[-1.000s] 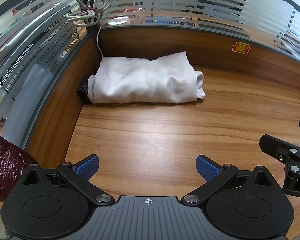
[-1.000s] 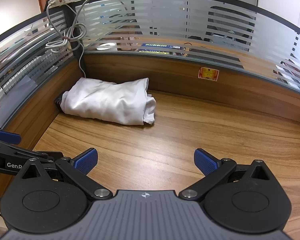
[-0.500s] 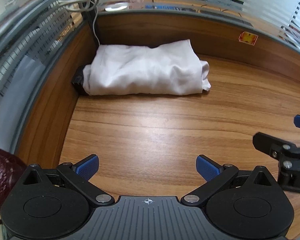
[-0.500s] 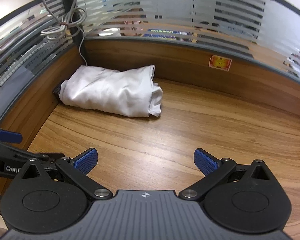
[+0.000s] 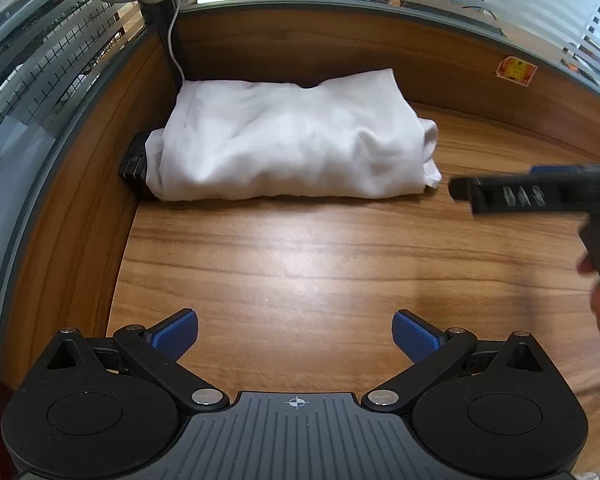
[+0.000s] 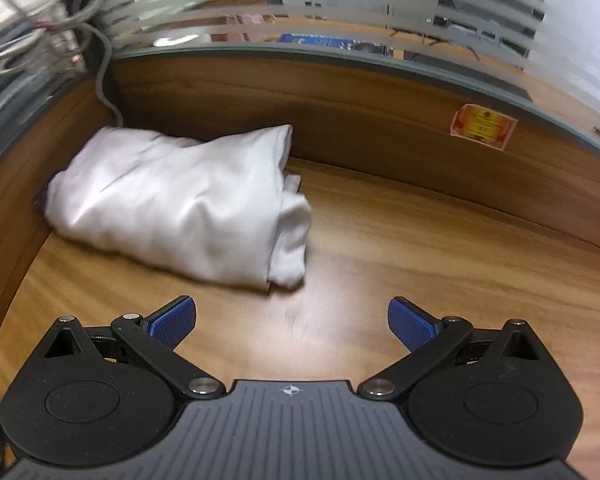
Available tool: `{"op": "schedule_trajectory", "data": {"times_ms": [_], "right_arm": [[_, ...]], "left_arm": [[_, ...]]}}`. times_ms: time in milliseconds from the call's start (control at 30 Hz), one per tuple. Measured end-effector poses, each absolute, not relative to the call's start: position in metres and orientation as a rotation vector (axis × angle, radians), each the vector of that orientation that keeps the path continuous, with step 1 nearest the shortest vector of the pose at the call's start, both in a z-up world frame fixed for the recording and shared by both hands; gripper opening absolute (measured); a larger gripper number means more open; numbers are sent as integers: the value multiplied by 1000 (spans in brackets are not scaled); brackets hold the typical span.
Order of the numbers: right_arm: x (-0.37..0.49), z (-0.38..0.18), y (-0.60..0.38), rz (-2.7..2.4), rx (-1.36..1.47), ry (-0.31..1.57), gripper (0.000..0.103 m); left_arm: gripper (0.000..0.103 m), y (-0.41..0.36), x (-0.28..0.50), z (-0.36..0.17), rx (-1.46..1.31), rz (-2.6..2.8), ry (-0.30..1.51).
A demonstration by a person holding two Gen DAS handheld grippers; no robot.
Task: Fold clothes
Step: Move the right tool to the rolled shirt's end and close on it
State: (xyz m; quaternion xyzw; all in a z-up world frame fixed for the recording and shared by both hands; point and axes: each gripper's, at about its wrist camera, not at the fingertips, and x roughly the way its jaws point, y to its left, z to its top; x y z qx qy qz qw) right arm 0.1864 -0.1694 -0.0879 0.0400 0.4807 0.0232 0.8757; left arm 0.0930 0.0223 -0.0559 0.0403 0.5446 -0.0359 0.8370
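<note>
A white garment (image 5: 288, 140) is lying folded into a thick, roughly rectangular bundle on the wooden desk (image 5: 320, 264), tucked into the far left corner where the two wooden side panels are meeting. Its smooth, slightly shiny fabric is showing soft wrinkles across the top. The long side is running along the back panel. At its right end, looser layers are bulging out of the fold, visible in the right wrist view (image 6: 180, 204). Its left end is resting over a small black object (image 5: 134, 164).

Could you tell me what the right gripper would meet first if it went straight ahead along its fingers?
Probably the right end of the white folded cloth; the right gripper is open, with bare desk between them.
</note>
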Motion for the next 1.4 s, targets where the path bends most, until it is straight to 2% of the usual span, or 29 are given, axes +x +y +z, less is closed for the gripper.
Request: {"op": "schedule_trajectory", "data": {"times_ms": [100,333,600,867,900,933,967,1033,1100,1400], "right_arm": [[215,-99,-174,59,112,1008,101],[258,-108,-189,51,95,983,77],[270,-133,-191,182,-32,1036,75],[289,-140,-173,429,-30,977,70],[292,-141,-170,457,-26,980,62],[294,-143,-168,484,-23,988,49],[295,-143,-165,504,-24,997,45],[294,-143,-160,525,-17,1007,26],[291,-142,-160,534,17,1007,16],[236,-119,-162,563,161,978,9]], "left_arm": [[103,25,100,-62,92,-78,1161],[103,27,108,-73,100,-86,1172],[103,21,111,-82,87,-123,1193],[103,14,113,-87,114,-152,1194],[103,14,113,-87,115,-151,1191],[103,14,113,-88,116,-149,1188],[103,15,112,-88,117,-148,1187],[103,15,113,-89,118,-145,1188],[103,16,111,-91,117,-146,1194],[103,10,97,-94,175,-184,1181]]}}
